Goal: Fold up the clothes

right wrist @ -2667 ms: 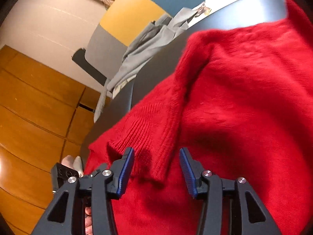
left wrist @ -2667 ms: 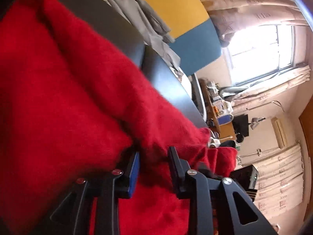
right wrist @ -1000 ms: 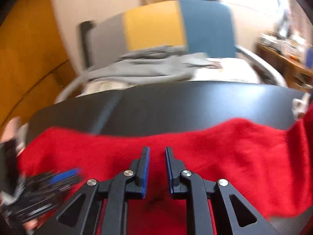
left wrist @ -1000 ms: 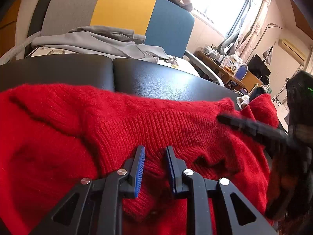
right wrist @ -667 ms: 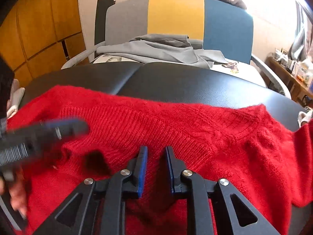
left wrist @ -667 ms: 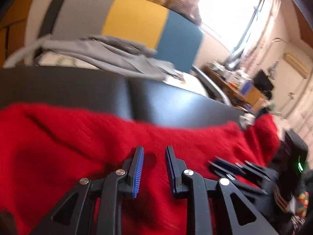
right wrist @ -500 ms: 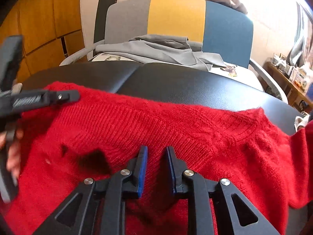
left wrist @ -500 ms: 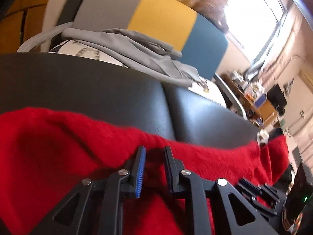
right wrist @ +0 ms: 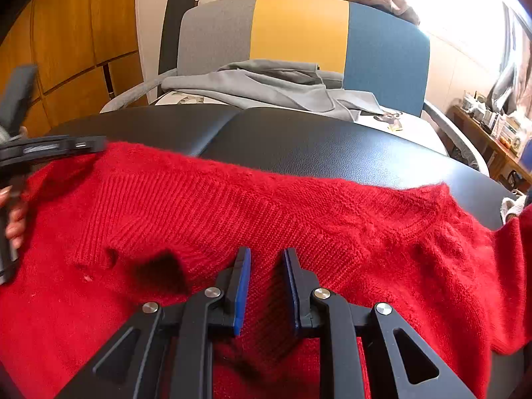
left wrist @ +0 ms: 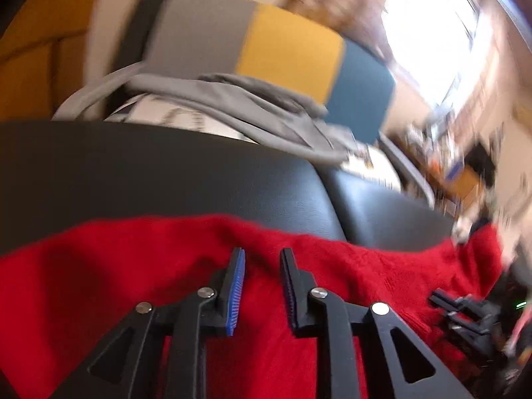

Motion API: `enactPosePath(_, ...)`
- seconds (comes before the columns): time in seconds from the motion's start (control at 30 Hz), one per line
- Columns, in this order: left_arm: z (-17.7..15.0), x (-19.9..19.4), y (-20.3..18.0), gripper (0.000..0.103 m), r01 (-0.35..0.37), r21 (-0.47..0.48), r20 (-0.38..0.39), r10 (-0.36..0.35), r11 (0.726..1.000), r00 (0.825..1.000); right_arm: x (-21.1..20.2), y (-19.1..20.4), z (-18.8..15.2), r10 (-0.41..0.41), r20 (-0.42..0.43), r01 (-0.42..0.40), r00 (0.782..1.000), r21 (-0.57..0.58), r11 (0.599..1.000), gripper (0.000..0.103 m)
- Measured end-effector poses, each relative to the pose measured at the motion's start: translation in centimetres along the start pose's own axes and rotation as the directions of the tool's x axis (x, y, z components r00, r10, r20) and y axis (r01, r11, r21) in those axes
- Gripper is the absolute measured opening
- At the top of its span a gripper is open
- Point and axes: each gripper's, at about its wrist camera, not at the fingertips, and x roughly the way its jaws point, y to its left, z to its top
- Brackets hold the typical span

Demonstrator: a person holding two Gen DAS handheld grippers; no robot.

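A red knit sweater (right wrist: 332, 206) lies across a black padded table (right wrist: 332, 146). My right gripper (right wrist: 266, 256) is low over the sweater's middle, its jaws nearly together on a raised ridge of ribbed knit. In the same view my left gripper (right wrist: 83, 144) appears at the far left, held by a hand (right wrist: 13, 222), pinching the sweater's far left edge. The left wrist view is blurred. There my left gripper (left wrist: 262, 259) has red sweater (left wrist: 99, 282) fabric between its narrow jaws at the garment's far edge, and my right gripper (left wrist: 445, 302) shows at the lower right.
Behind the table stands a chair with a grey, yellow and blue back (right wrist: 299, 26). A grey garment (right wrist: 266, 83) is draped on its seat. Wooden panels (right wrist: 66, 50) line the left wall. A cluttered desk (right wrist: 498, 126) stands at the right under a bright window.
My left gripper has swung to the left with the sweater's edge, away from the right gripper, and its view is now motion-blurred. The right gripper has barely moved.
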Motion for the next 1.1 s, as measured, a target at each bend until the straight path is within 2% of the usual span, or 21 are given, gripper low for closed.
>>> enactPosePath(0.1,-2.4,-4.4,4.6,0.025,-0.014,-0.153,0.071,0.026,0.988,0.997,0.0,-0.1,0.1,0.004,0.001,-0.004,1.000,0.004,1.000,0.021)
enactPosePath(0.23,-5.6,-9.1,8.7,0.025,-0.073,-0.219,0.105,0.098,0.973,0.990,0.0,-0.1,0.1,0.006,0.002,-0.006,1.000,0.005,1.000,0.021)
enactPosePath(0.27,-6.3,-10.3,9.9,0.025,-0.091,-0.263,0.117,0.125,0.960,0.985,0.0,-0.2,0.1,0.006,0.002,-0.006,1.000,0.004,1.000,0.021)
enactPosePath(0.4,-8.9,-15.0,14.8,0.025,-0.151,-0.435,0.154,0.238,0.888,0.959,0.0,-0.2,0.1,0.004,0.003,-0.004,1.000,0.003,1.000,0.021)
enactPosePath(0.47,-10.2,-17.4,17.2,0.028,-0.173,-0.517,0.164,0.295,0.838,0.941,0.0,-0.2,0.1,0.005,0.003,-0.005,1.000,0.004,1.000,0.021)
enactPosePath(0.57,-12.2,-20.9,20.9,0.031,-0.196,-0.632,0.167,0.379,0.750,0.910,0.0,-0.2,0.1,0.008,0.003,-0.008,1.000,0.006,1.000,0.021)
enactPosePath(0.63,-13.5,-21.8,22.7,0.031,-0.189,-0.700,0.133,0.386,0.689,0.913,-0.1,-0.3,0.1,0.011,0.003,-0.011,1.000,0.008,1.000,0.021)
enactPosePath(0.73,-15.0,-22.4,24.2,0.032,-0.182,-0.748,0.113,0.393,0.639,0.913,-0.1,-0.2,0.2,0.008,0.003,-0.008,1.000,0.006,1.000,0.021)
enactPosePath(0.77,-15.2,-22.3,24.5,0.032,-0.187,-0.752,0.105,0.395,0.632,0.913,-0.1,-0.2,0.2,0.004,0.004,-0.004,1.000,0.002,1.000,0.021)
enactPosePath(0.9,-14.7,-21.4,25.2,0.032,-0.133,-0.759,0.129,0.347,0.637,0.929,-0.2,0.1,0.2,-0.012,0.004,0.012,1.000,-0.010,1.000,0.022)
enactPosePath(1.0,-14.5,-20.5,25.4,0.032,-0.064,-0.789,0.149,0.292,0.610,0.945,-0.2,0.1,0.2,-0.011,0.004,0.011,1.000,-0.007,1.000,0.022)
enactPosePath(1.1,-14.4,-19.6,25.2,0.032,-0.041,-0.803,0.169,0.294,0.594,0.941,-0.2,0.1,0.2,-0.009,0.005,0.009,1.000,-0.003,1.000,0.022)
